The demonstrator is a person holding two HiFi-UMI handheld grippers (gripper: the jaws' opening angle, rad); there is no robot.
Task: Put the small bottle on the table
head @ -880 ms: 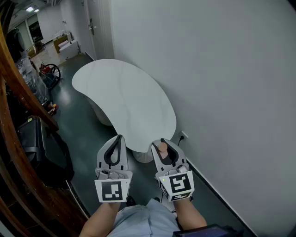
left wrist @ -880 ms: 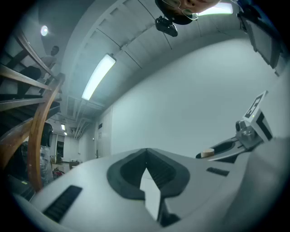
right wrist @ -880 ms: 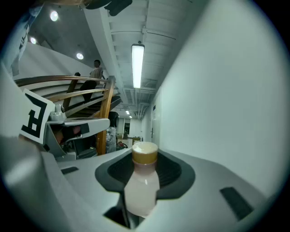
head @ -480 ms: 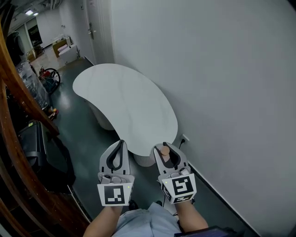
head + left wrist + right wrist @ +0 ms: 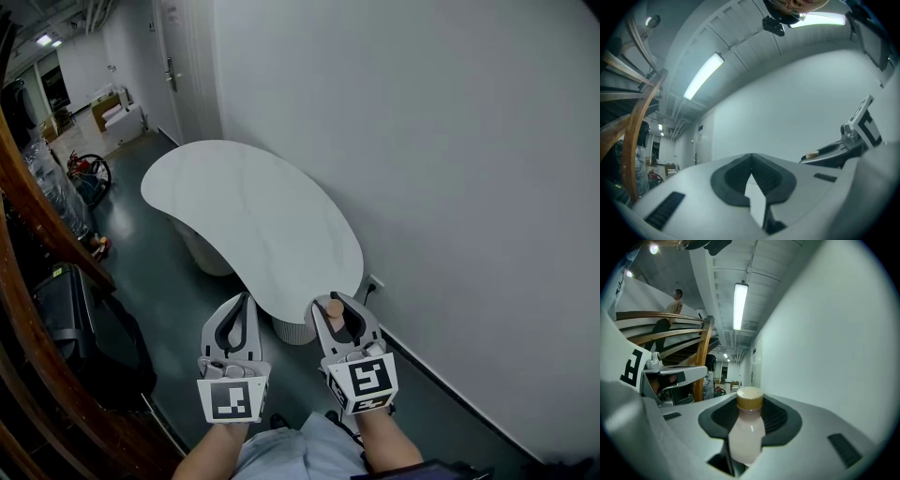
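Note:
My right gripper [image 5: 336, 307] is shut on a small bottle [image 5: 746, 434] with pale pink liquid and a tan cap [image 5: 750, 398]; the cap [image 5: 334, 308] shows between the jaws in the head view. The gripper is held level just short of the near end of a white kidney-shaped table [image 5: 244, 211]. My left gripper [image 5: 242, 305] hangs beside it on the left, jaws shut with nothing between them [image 5: 751, 161]. Both are held over the dark floor in front of the table.
A white wall [image 5: 422, 169] runs along the table's right side, with a socket [image 5: 373, 280] low down. A wooden stair rail [image 5: 37, 225] and a black case [image 5: 80, 319] stand on the left. A cart [image 5: 84, 173] and boxes [image 5: 117, 108] sit down the corridor.
Both grippers have kept their place in the view while the table has drifted slightly. The view has shifted a little towards the table's near end.

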